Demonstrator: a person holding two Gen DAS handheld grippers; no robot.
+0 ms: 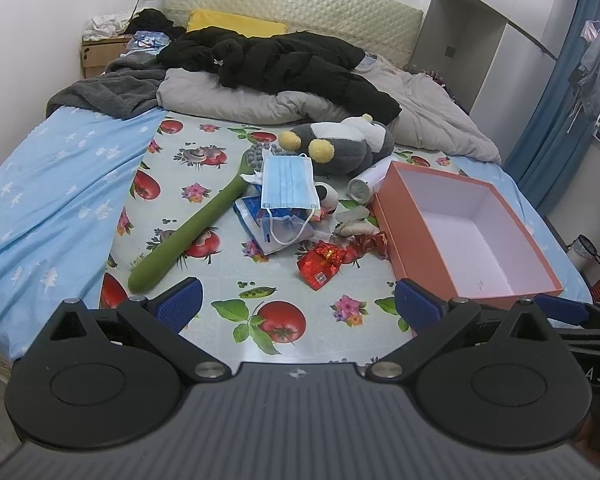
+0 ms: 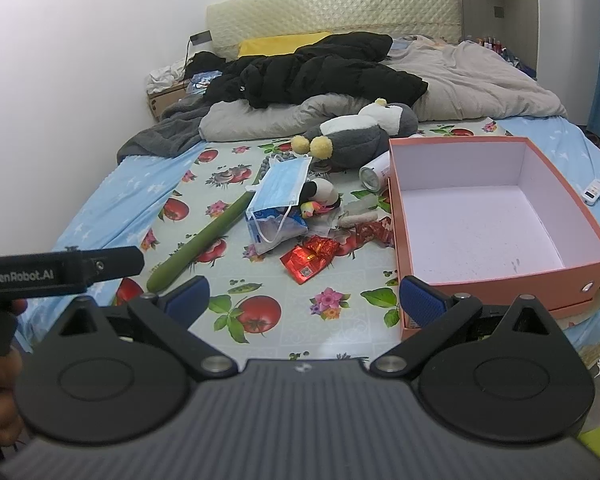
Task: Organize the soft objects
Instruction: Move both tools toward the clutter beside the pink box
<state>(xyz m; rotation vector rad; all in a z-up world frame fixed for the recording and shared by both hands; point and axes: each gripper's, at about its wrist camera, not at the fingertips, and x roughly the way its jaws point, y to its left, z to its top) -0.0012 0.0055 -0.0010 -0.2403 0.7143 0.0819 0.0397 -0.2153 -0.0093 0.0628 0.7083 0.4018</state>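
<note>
- Left tongs (image 1: 298, 306) and right tongs (image 2: 305, 298) are hovering low over the near edge of the bed (image 1: 60, 184), both spread wide and carrying nothing.
- Step in hand looks like the very start: nothing is sitting in the orange box (image 2: 500, 216), which is lying open and bare at the right of the floral mat (image 1: 300, 280).
- Soft things are waiting mid-mat in one heap: blue face mask (image 1: 287, 182) draped on top, small plush (image 2: 320, 194) under it, red foil packets (image 1: 322, 264) nearer, all just left of the box.
- Green massage stick (image 1: 192, 232) is lying diagonally at the left of the heap.
- Big penguin plush (image 2: 356, 140) is resting behind the heap, a white can (image 1: 366, 188) just beside it.
- Next move is probably calling for one of the tongs reaching forward, pinching the mask or a plush, lifting clear of the clutter, and carrying it right into the box.
</note>
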